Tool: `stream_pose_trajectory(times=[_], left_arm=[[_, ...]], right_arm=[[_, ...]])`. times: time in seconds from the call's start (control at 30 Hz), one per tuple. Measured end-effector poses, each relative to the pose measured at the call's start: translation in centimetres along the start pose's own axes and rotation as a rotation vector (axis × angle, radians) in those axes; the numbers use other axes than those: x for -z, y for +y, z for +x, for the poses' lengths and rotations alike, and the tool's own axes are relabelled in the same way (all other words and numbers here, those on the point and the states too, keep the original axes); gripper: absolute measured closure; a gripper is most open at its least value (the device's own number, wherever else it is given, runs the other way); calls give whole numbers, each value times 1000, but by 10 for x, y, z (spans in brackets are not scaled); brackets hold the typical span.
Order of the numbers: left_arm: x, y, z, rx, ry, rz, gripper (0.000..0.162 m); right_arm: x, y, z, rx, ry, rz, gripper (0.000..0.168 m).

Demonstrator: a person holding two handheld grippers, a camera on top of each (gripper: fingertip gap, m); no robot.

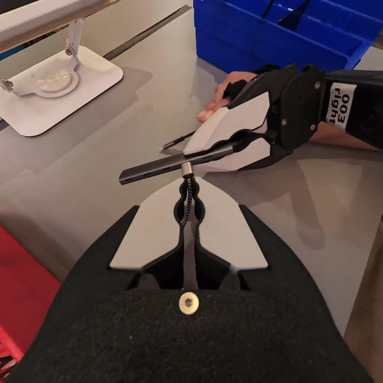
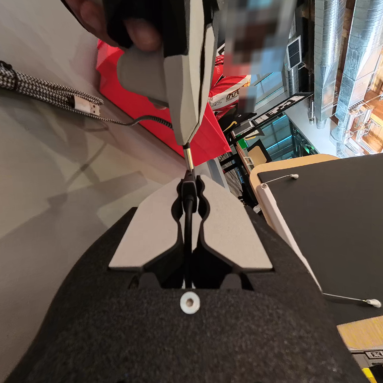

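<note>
I am clamping the braided cable [image 1: 187,204] in my left gripper [image 1: 189,182], its plug [image 1: 187,168] meeting the hub [image 1: 165,166], whose long axis is running lower-left to right in my right gripper's [image 1: 209,158] closed grip.

A workshop or lab in an industrial building: silver ventilation ducts [image 2: 323,62] run along the ceiling, a blue plastic parts bin [image 1: 269,35] sits at the far edge of a grey table [image 1: 103,186], with a white tablet stand [image 1: 62,87] at its far left corner.
</note>
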State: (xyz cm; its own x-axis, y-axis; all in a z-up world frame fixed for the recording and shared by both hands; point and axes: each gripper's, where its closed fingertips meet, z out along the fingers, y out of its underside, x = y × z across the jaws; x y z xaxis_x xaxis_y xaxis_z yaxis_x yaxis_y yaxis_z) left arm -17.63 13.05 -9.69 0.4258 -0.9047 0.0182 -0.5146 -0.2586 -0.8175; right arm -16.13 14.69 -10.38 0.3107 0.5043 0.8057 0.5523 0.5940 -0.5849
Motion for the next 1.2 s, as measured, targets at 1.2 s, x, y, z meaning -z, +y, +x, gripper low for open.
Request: stream_pose_trajectory(times=[1.2], left_arm=[[3,2,4,165,140,62,159]], right_arm=[[-6,10,-14,-46,-63,-70,159]])
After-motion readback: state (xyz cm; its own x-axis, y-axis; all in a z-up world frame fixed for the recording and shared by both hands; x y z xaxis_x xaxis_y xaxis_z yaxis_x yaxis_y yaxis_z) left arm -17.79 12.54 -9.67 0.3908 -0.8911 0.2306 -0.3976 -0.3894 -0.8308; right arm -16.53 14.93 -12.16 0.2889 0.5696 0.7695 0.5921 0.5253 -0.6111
